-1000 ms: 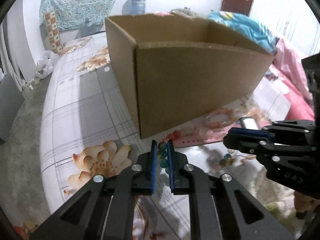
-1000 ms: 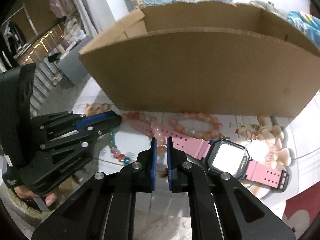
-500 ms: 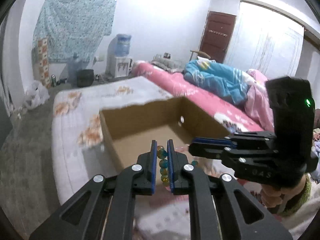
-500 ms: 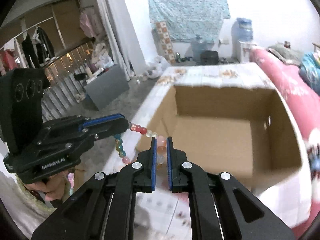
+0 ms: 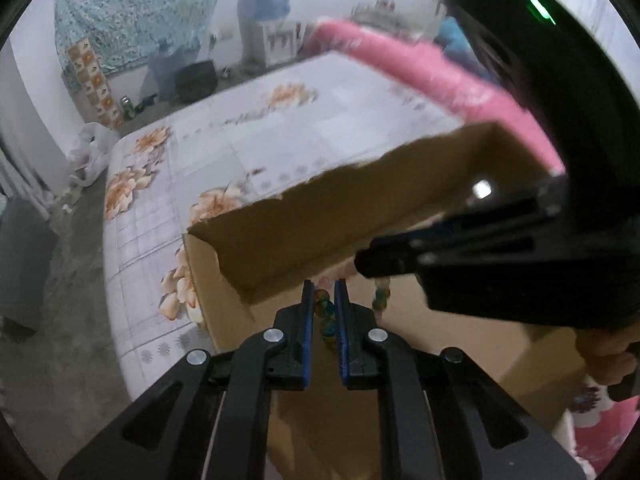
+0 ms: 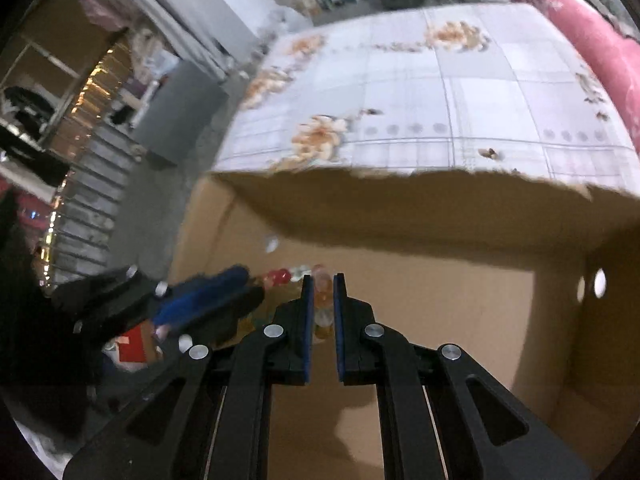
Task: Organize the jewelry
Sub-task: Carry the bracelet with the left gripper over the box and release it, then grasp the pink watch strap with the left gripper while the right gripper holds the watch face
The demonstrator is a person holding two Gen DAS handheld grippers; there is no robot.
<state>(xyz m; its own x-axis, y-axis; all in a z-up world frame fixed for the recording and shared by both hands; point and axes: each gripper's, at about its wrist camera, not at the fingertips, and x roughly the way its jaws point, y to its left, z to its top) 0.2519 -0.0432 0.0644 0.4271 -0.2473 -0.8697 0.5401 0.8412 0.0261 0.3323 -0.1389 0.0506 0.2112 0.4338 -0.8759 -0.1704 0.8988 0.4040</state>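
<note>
Both grippers, left gripper [image 5: 322,292] and right gripper [image 6: 320,286], are clamping one bead bracelet [image 5: 325,312] above the open cardboard box [image 6: 400,304].

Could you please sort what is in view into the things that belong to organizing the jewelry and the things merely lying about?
Belongs to the job:
- bead bracelet, held between both grippers
- cardboard box
- left gripper
- right gripper

Just lying about:
- floral bedsheet
- pink blanket
- water dispenser
- white plastic bag
</note>
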